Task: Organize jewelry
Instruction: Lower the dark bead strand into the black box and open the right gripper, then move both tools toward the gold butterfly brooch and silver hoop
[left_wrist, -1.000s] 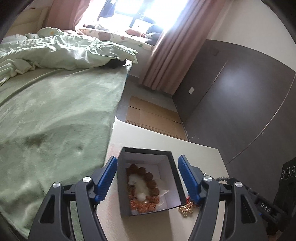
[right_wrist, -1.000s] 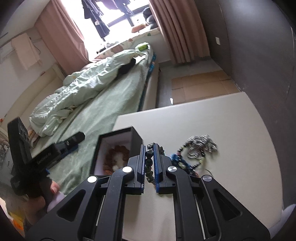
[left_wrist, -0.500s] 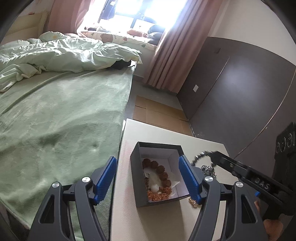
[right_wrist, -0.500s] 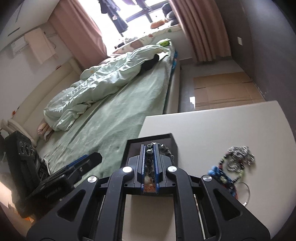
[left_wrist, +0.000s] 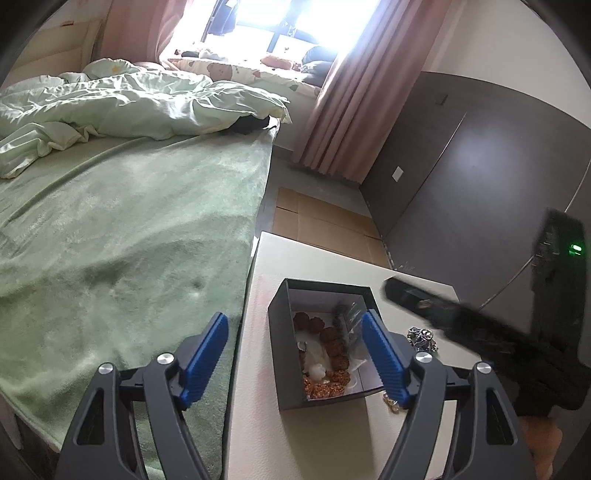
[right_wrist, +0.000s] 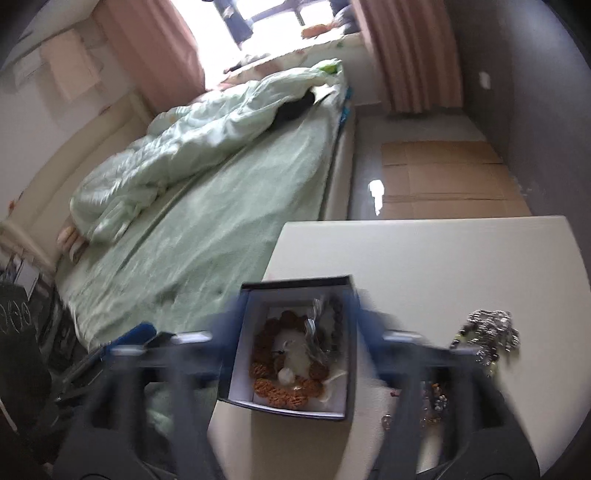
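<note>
A dark open jewelry box (left_wrist: 284, 354) (right_wrist: 295, 284) stands on the white table (left_wrist: 317, 266) (right_wrist: 443, 266). Inside lie a brown bead bracelet (left_wrist: 334, 343) (right_wrist: 266, 373), a white piece and a dark bead bracelet (left_wrist: 338, 314) (right_wrist: 334, 310) at the far right side. My left gripper (left_wrist: 301, 363) is open, its blue pads astride the box's left wall and the table edge. My right gripper (right_wrist: 295, 325) is open and blurred, straddling the box from above; it shows as a dark arm in the left wrist view (left_wrist: 461, 325). Silver jewelry (right_wrist: 487, 332) (left_wrist: 421, 338) lies right of the box.
A bed with a green blanket (left_wrist: 129, 229) (right_wrist: 229, 206) borders the table's left edge. Flattened cardboard (left_wrist: 321, 229) (right_wrist: 443, 177) lies on the floor beyond the table. A dark wall panel (left_wrist: 461, 184) stands to the right. More small jewelry (right_wrist: 432, 402) lies near the box's right corner.
My right gripper moved over the box and opened, and the dark bead bracelet it held now lies in the box. My left gripper drifted left, staying open.
</note>
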